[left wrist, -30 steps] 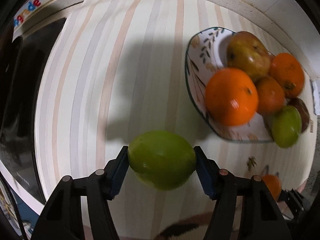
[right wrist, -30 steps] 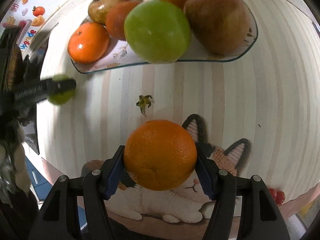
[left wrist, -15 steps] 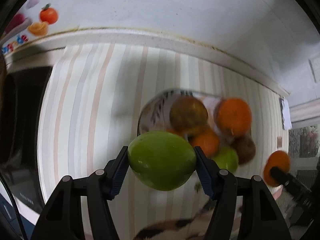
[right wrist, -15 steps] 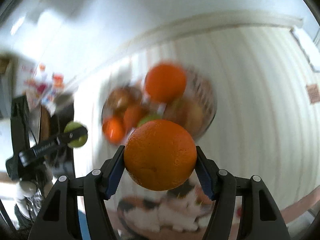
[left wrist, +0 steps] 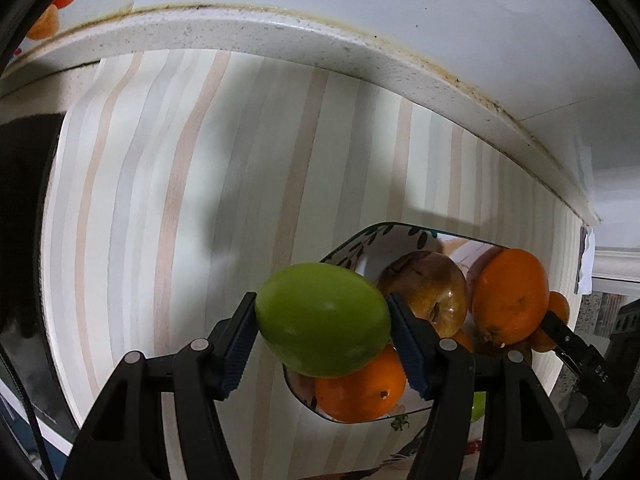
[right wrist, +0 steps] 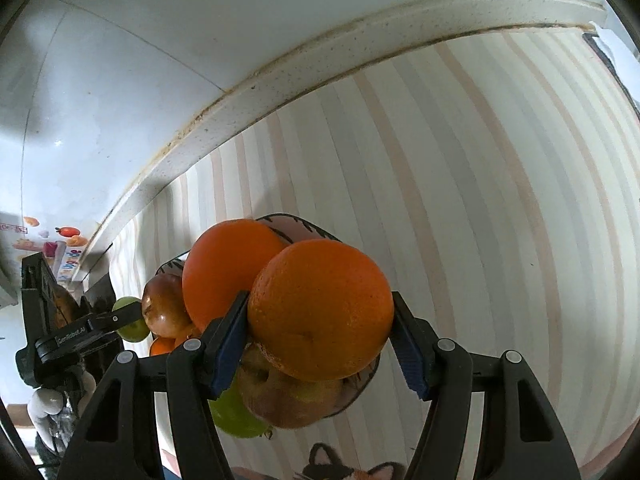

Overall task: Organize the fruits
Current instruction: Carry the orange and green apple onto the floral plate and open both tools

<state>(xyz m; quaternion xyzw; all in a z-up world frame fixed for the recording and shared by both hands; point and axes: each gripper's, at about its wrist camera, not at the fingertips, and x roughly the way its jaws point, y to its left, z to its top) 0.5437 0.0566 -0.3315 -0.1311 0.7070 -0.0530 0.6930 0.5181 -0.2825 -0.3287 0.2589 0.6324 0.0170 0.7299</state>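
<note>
Crowding was the main risk: the plate (left wrist: 344, 246) already held about 6 fruits piled toward its rim, so adding 2 more could have sent 1 rolling onto the striped worktop (left wrist: 160, 200). Left gripper (left wrist: 323, 340) pinched a green fruit (left wrist: 322, 324) over the plate's left edge; right gripper (right wrist: 320, 340) pinched an orange (right wrist: 320, 308) above the pile. Bare worktop lay open left of the plate and toward the back edge (left wrist: 280, 32).

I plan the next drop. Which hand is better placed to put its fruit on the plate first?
Probably left: its green fruit hangs at the plate's near, less crowded end. The right gripper's orange sits over stacked fruit.
</note>
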